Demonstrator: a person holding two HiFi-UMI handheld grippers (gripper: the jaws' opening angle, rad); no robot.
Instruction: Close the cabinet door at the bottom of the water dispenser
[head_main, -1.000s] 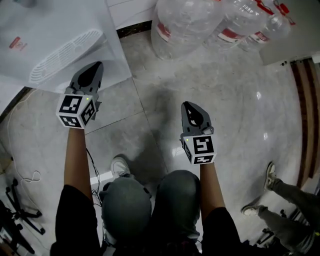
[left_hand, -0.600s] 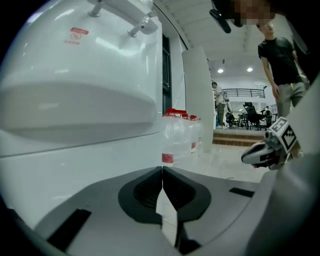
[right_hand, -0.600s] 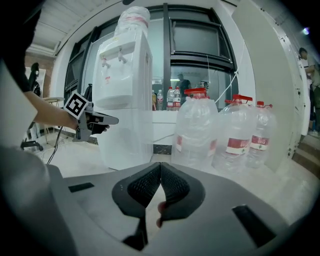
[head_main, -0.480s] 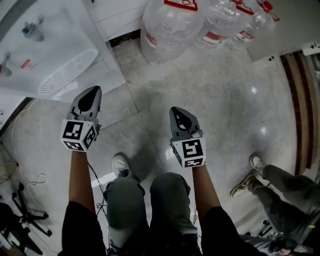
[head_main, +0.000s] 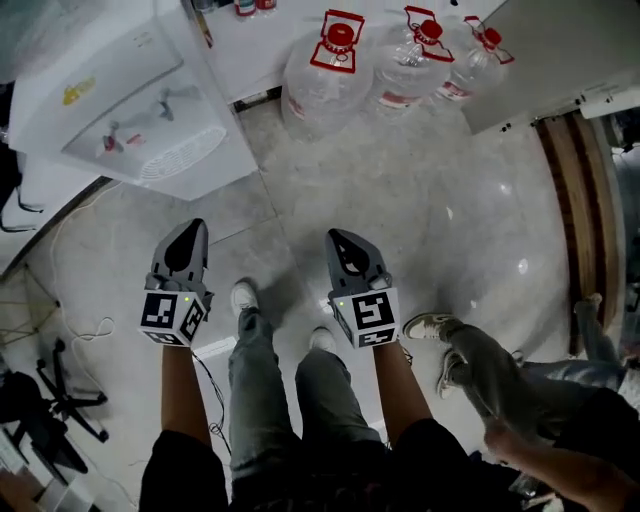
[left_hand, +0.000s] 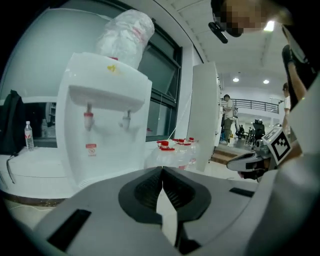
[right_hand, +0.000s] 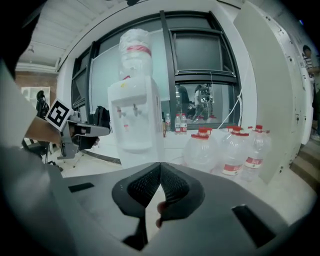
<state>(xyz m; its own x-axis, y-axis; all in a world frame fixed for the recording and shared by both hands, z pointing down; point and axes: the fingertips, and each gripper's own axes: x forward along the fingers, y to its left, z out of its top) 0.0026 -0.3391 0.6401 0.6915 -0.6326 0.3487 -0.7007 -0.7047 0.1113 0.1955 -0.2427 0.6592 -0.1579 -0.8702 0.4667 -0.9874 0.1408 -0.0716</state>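
Note:
The white water dispenser (head_main: 130, 110) stands at the upper left of the head view, with two taps and a vent grille on its front. In the left gripper view the water dispenser (left_hand: 102, 130) is straight ahead and some way off; in the right gripper view the water dispenser (right_hand: 134, 120) is at centre left. Its lower front looks like a flat white face; I cannot make out the cabinet door's edge. My left gripper (head_main: 189, 229) (left_hand: 161, 170) is shut and holds nothing, well short of the dispenser. My right gripper (head_main: 338, 239) (right_hand: 160, 165) is shut and holds nothing too, over the floor.
Several large water bottles (head_main: 330, 70) (right_hand: 230, 150) with red caps stand right of the dispenser. A white panel (head_main: 560, 50) and wooden steps (head_main: 580, 200) lie at the right. Another person's legs (head_main: 480, 370) are close on the right. Cables (head_main: 60, 250) and a black stand (head_main: 50, 410) lie at the left.
The view has pulled back and up: the dispenser, cut off before, now shows with its taps. Both grippers have drawn away from it, toward my feet, jaws shut throughout. The other person's legs came closer.

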